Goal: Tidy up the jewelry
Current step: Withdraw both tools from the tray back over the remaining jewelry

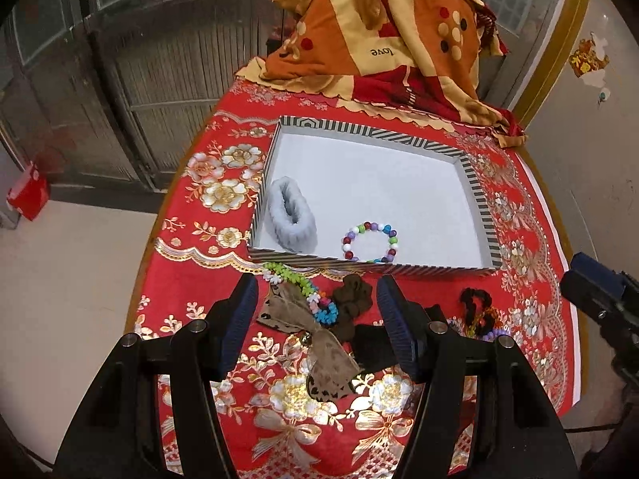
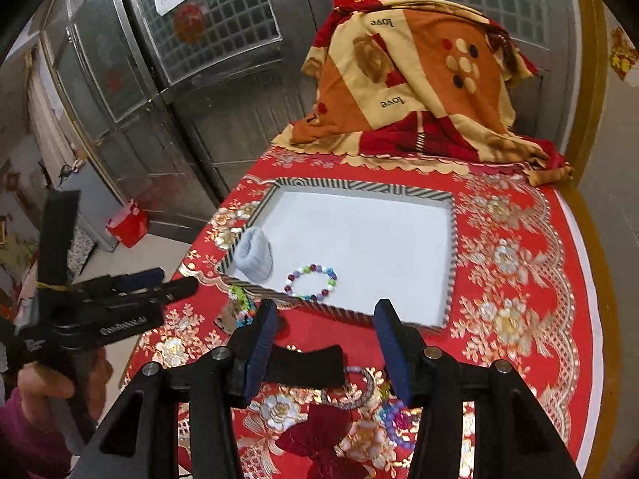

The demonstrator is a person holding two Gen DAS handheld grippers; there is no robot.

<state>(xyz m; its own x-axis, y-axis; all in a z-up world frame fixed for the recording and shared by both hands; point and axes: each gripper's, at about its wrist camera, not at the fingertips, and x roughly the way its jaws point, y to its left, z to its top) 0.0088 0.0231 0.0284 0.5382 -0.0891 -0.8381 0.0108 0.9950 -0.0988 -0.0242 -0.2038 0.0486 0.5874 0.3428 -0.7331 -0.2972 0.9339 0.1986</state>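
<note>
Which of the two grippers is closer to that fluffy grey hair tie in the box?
Left. The left gripper hangs just in front of the box's near-left corner, where the grey hair tie lies. The right gripper hangs before the box's near edge, farther to the right.

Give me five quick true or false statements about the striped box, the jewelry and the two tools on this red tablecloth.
1. The striped box holds a beaded bracelet and a fluffy grey scrunchie. True.
2. The left tool grips the beaded bracelet. False: it is open and holds nothing.
3. A brown scrunchie lies outside the box on the tablecloth. True.
4. The right tool clamps the grey scrunchie. False: its jaws are apart and hold nothing.
5. The box is packed full. False: most of its white floor is bare.
</note>
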